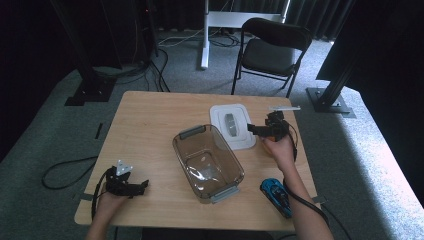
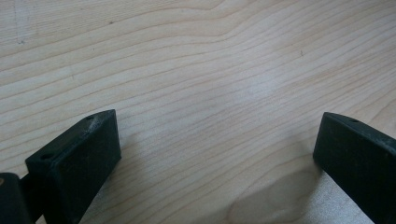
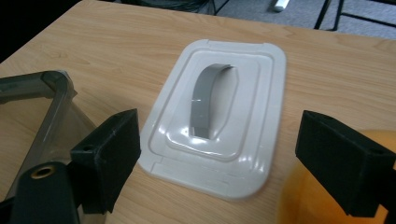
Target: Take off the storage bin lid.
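A clear plastic bin (image 1: pixel 207 162) with grey latches stands empty in the middle of the wooden table (image 1: pixel 150 130); its corner (image 3: pixel 42 100) shows in the right gripper view. Behind it lies the white lid (image 1: pixel 231 126) with a grey handle (image 3: pixel 208 100). My right gripper (image 1: pixel 256 130) hovers open just right of the lid, its jaws wide apart, the lid (image 3: pixel 219 121) ahead of them. An orange round thing (image 3: pixel 313 196) sits under its right jaw. My left gripper (image 1: pixel 142 186) rests open at the table's front left, over bare wood (image 2: pixel 210 93).
A blue toy car (image 1: pixel 276 196) lies near the front right edge, beside the right forearm. A thin grey strip (image 1: pixel 284 107) lies at the back right corner. A black folding chair (image 1: pixel 272 50) and stand bases are on the carpet beyond the table.
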A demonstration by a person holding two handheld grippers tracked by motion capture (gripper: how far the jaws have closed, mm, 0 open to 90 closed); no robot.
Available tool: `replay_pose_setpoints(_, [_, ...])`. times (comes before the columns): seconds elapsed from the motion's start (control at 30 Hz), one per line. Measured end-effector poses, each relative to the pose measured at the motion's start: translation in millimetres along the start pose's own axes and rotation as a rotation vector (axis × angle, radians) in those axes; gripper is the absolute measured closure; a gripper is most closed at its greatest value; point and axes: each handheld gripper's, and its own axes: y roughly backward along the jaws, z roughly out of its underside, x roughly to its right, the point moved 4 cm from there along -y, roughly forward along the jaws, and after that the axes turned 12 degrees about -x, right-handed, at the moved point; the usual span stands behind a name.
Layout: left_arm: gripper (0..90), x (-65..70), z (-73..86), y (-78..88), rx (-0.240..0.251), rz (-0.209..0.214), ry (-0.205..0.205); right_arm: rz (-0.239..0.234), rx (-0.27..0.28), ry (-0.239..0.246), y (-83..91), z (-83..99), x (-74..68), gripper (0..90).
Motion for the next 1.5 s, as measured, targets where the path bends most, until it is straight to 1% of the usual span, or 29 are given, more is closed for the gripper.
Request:
replay_pose_setpoints(0.07, [1.2, 0.0, 0.0, 0.0, 0.001, 0.000, 0.000, 0.002, 0.010, 0.002, 5.5, 3.8, 2.0, 13.5])
replay_pose_setpoints(0.1, [1.1, 0.0, 0.0, 0.0, 0.000, 0.000, 0.000, 0.012, 0.013, 0.002, 7.4, 5.7, 3.7, 13.5])
replay_pose_setpoints(0.17, [1.1, 0.0, 0.0, 0.0, 0.000, 0.000, 0.000, 0.006, 0.018, -0.013, 11.1, 9.5, 8.3, 13.5])
replay_pose_setpoints(0.23, [1.1, 0.0, 0.0, 0.0, 0.000, 0.000, 0.001, 0.017, 0.023, -0.017, 14.3, 13.2, 13.1, 13.5])
replay_pose_setpoints(0.37, [1.2, 0.3, 0.2, 0.1, 0.000, -0.001, 0.002, 0.026, 0.020, -0.037, 18.2, 19.5, 21.9, 13.5])
replay_pose_setpoints(0.47, [1.2, 0.4, 0.2, 0.1, 0.001, -0.002, 0.002, 0.046, 0.019, -0.049, 20.4, 23.5, 27.6, 13.5])
replay_pose_setpoints(0.53, [1.1, 0.4, 0.2, 0.1, 0.001, -0.002, 0.003, 0.046, 0.021, -0.059, 21.4, 25.9, 31.7, 13.5])
replay_pose_setpoints(0.67, [1.2, 0.6, 0.3, 0.2, 0.001, -0.002, 0.005, 0.074, 0.009, -0.076, 21.5, 30.3, 40.2, 13.5])
replay_pose_setpoints(0.7, [1.2, 0.6, 0.3, 0.2, 0.001, -0.002, 0.005, 0.081, 0.008, -0.091, 21.6, 32.1, 43.5, 13.5])
replay_pose_setpoints(0.73, [1.2, 0.7, 0.4, 0.2, 0.001, -0.003, 0.005, 0.090, 0.003, -0.095, 21.6, 33.6, 45.9, 13.5])
replay_pose_setpoints(0.8, [1.2, 0.8, 0.4, 0.2, 0.001, -0.003, 0.005, 0.085, 0.002, -0.111, 21.7, 36.2, 49.9, 13.5])
replay_pose_setpoints(0.87, [1.1, 0.9, 0.5, 0.3, 0.001, -0.004, 0.007, 0.094, 0.001, -0.117, 21.5, 38.3, 53.1, 13.5])
replay_pose_setpoints(0.93, [1.2, 1.0, 0.6, 0.3, 0.001, -0.004, 0.009, 0.093, 0.001, -0.129, 20.7, 40.1, 56.5, 13.5])
replay_pose_setpoints(1.0, [1.2, 1.1, 0.6, 0.3, 0.001, -0.004, 0.009, 0.107, -0.001, -0.134, 20.0, 41.9, 59.9, 13.5])
replay_pose_setpoints(1.07, [1.2, 1.1, 0.7, 0.4, 0.001, -0.004, 0.009, 0.112, -0.003, -0.144, 19.8, 43.2, 62.4, 13.5])
replay_pose_setpoints(1.13, [1.2, 1.2, 0.7, 0.4, 0.001, -0.004, 0.010, 0.125, -0.011, -0.144, 19.1, 44.5, 65.3, 13.5])
replay_pose_setpoints(1.5, [1.2, 1.3, 0.9, 0.4, 0.001, -0.004, 0.011, 0.137, -0.014, -0.176, 21.5, 48.6, 76.5, 13.5])
